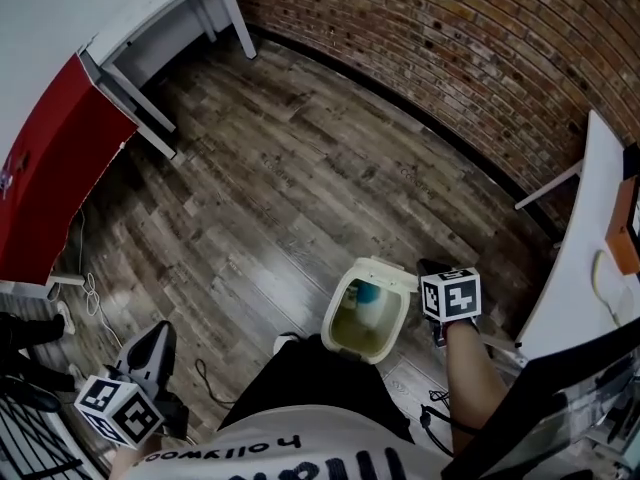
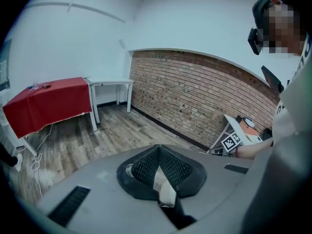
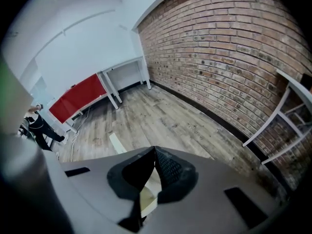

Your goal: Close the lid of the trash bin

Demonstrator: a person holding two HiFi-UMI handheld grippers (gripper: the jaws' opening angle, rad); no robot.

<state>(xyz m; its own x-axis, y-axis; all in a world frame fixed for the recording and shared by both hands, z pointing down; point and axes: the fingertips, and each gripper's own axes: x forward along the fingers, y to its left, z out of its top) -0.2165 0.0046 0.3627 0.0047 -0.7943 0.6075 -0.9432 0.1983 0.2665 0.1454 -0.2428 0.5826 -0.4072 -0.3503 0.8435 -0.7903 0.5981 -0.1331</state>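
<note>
On the wood floor (image 1: 300,168) at the person's feet, trash bin (image 1: 392,333) stands open, lid (image 1: 390,272) tipped back (something blue inside). Right tongs (image 3: 155,151) just beside the lid, tips pressed together, empty; left tongs (image 2: 157,149) well apart, likewise.

A red brick wall (image 1: 480,58) with a dark baseboard curves round a grey-brown wood-plank floor (image 1: 300,188). A white desk (image 1: 150,28) stands beside a red-draped one (image 1: 50,168). The other walls (image 2: 73,43) are plain white.
</note>
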